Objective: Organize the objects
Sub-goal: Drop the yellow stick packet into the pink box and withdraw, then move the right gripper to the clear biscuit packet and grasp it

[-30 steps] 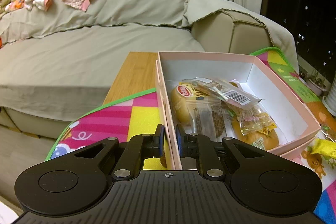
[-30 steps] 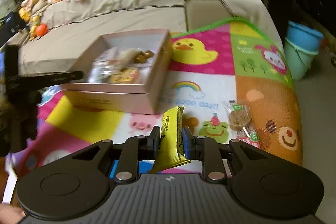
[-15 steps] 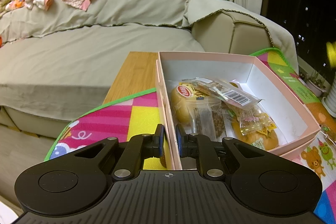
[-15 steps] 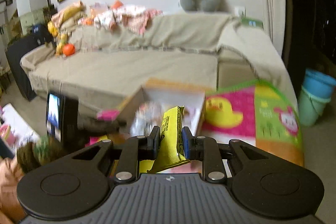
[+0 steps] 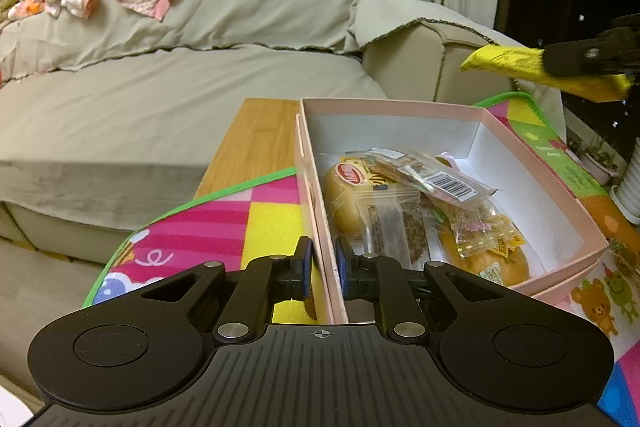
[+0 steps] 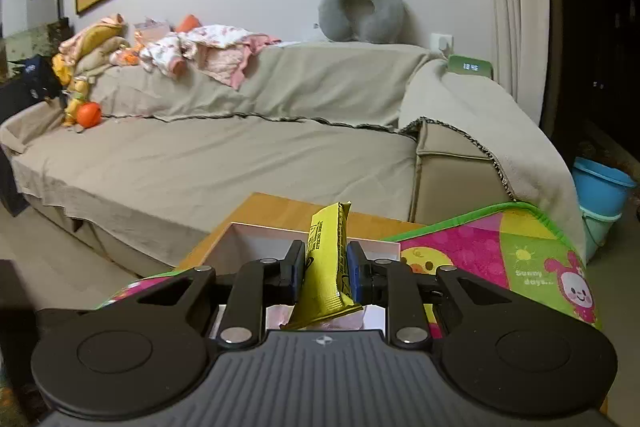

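Across the bright play mat (image 5: pixel 224 223), we are keeping the left gripper (image 5: pixel 324 267) clamped on the pink box (image 5: pixel 532 163) wall while swinging the right gripper (image 6: pixel 327 267), pinching the yellow packet (image 6: pixel 328 267), up over it, nearing the drop.

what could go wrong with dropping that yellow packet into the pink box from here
The yellow packet is pinched near its lower end, so it may swing and land outside the pink box. The box is already piled with snack bags; it could slide off them. The left gripper clamps one wall only, so a bump may tilt the box.
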`<state>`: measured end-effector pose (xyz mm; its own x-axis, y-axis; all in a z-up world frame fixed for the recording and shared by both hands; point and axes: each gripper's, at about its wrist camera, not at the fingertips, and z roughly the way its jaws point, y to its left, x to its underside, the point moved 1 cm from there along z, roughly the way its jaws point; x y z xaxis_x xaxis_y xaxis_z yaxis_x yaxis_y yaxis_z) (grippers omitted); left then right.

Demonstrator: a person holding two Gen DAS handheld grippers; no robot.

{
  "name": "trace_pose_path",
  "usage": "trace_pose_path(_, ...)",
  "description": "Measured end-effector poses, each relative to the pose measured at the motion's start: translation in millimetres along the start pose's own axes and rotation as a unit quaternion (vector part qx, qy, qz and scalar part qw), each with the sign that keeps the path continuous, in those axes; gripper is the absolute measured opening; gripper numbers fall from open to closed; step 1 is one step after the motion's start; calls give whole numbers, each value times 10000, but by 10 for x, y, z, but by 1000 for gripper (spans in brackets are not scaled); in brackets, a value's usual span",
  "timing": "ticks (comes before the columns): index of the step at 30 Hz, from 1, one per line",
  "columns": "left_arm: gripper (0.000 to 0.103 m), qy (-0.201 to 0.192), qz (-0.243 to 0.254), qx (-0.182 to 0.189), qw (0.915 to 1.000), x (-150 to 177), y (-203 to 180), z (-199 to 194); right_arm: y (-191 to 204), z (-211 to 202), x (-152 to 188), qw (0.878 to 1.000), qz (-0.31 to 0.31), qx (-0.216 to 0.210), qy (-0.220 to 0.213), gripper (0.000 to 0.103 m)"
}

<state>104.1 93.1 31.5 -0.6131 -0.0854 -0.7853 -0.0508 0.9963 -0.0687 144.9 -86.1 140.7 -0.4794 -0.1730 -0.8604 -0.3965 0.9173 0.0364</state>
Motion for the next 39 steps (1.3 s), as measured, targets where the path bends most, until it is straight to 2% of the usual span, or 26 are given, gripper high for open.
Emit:
trace_pose_path(5, 15, -10, -14, 42, 10000, 2, 5, -3, -52, 179, 54, 9998, 106, -55, 133, 22)
trace_pose_path(13, 16, -13, -18, 47, 10000, 1, 17, -5, -292, 101, 169, 9989, 394, -91, 238, 27)
trace_pose_path(16, 16, -11, -17, 49, 10000, 2, 19, -5, -452, 18, 266, 9983, 500, -54, 298, 30)
trace_pose_path(18, 16, -12, -18, 48, 10000, 2, 19, -5, -546, -49, 363, 9981, 491, -2, 373, 38)
trace_pose_path(20, 15, -11, -19, 47, 10000, 3, 19, -5, -622, -144, 526, 9984, 330, 139, 441, 50)
trace_pose_path(24, 15, -5, -11, 24, 10000, 2, 15, -3, -752, -338, 910, 9963, -79, 484, 707, 56)
trace_pose_path(31, 14, 18, 50, -64, 10000, -14, -16, 4, -1160, -504, 1389, 9886, 259, 943, 1141, 68)
trace_pose_path(39, 14, 37, 67, -102, 9999, -4, -17, 3, -1434, -411, 1563, 9841, 590, 1220, 1150, 70)
